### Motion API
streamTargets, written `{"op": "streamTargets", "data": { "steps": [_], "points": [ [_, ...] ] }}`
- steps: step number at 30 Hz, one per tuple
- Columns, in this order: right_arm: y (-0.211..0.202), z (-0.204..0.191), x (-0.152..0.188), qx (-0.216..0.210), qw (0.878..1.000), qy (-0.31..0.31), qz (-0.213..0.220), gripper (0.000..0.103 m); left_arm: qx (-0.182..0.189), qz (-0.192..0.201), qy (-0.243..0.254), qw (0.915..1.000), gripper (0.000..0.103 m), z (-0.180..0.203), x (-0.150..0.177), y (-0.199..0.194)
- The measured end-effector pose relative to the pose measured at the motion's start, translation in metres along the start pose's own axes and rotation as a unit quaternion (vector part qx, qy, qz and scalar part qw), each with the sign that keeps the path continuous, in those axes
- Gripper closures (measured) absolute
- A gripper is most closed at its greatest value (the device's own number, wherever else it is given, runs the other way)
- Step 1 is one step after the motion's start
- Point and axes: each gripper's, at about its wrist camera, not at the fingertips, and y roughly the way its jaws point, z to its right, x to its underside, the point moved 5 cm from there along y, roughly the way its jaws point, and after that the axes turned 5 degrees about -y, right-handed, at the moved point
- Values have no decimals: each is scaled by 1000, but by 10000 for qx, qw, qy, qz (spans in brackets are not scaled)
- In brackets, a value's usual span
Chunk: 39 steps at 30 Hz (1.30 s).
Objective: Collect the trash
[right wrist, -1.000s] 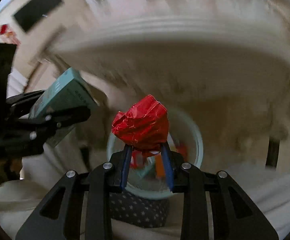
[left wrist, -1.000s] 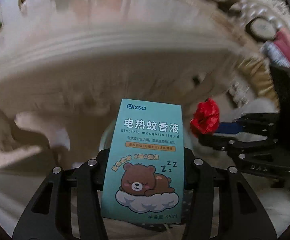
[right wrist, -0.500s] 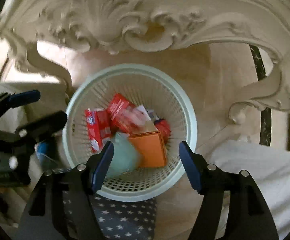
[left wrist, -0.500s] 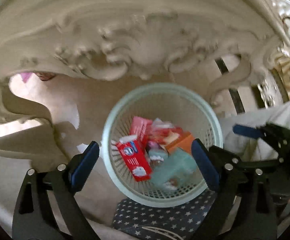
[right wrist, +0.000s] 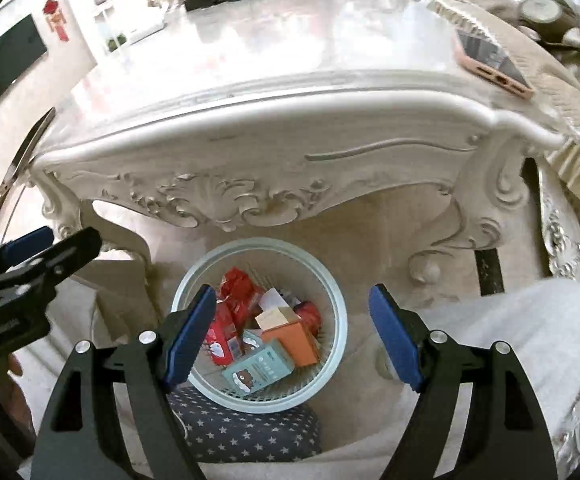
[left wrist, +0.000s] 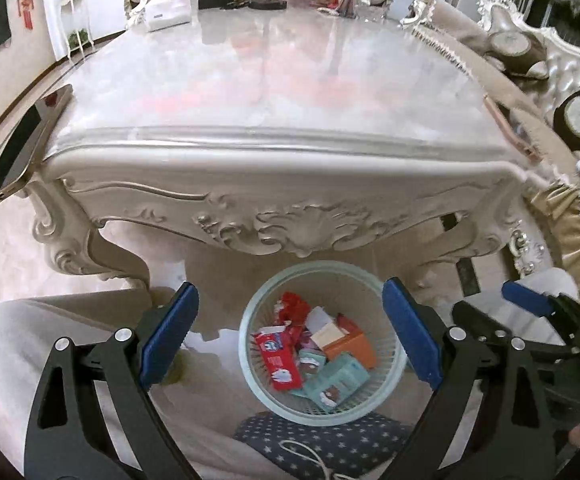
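A pale green mesh waste basket [left wrist: 389,394] [right wrist: 339,344] stands on the floor under the ornate white table. In it lie the teal mosquito-liquid box [left wrist: 337,378] [right wrist: 260,368], an orange box [left wrist: 351,346] [right wrist: 293,340], red packets [left wrist: 278,356] [right wrist: 220,340] and crumpled red foil [left wrist: 290,306] [right wrist: 238,284]. My left gripper [left wrist: 290,340] is open and empty above the basket. My right gripper [right wrist: 291,338] is open and empty above it too. Each gripper shows at the edge of the other's view.
The marble-topped carved table [left wrist: 274,92] [right wrist: 290,60] fills the upper view. A tablet [left wrist: 22,144] lies at its left edge and a pink phone [right wrist: 493,66] at its right. Fruit and ornaments stand at the far end. A star-patterned cushion [left wrist: 321,444] lies below the basket.
Both grippers opened and dropped the teal box and the red foil into the basket, then rose back so the tabletop is in view.
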Motion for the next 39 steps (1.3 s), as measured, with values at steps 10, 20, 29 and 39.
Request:
{"op": "streamTargets", "data": {
  "steps": [10,20,29,39],
  "points": [
    [1,0,2,6,9998,140,-109,28,-6,129,58,9999,12,4,0,-15],
    [4,-3,1,25,9998,82,-185,28,-126,141,69,9998,12,0,0,-13],
    [6,-3,3,51,9997,113,-221,28,-137,103,117,9998,12,3,1,-11],
    [9,1,3,105,9995,176,-260,28,-158,-54,104,9998,12,1,2,-1]
  ]
}}
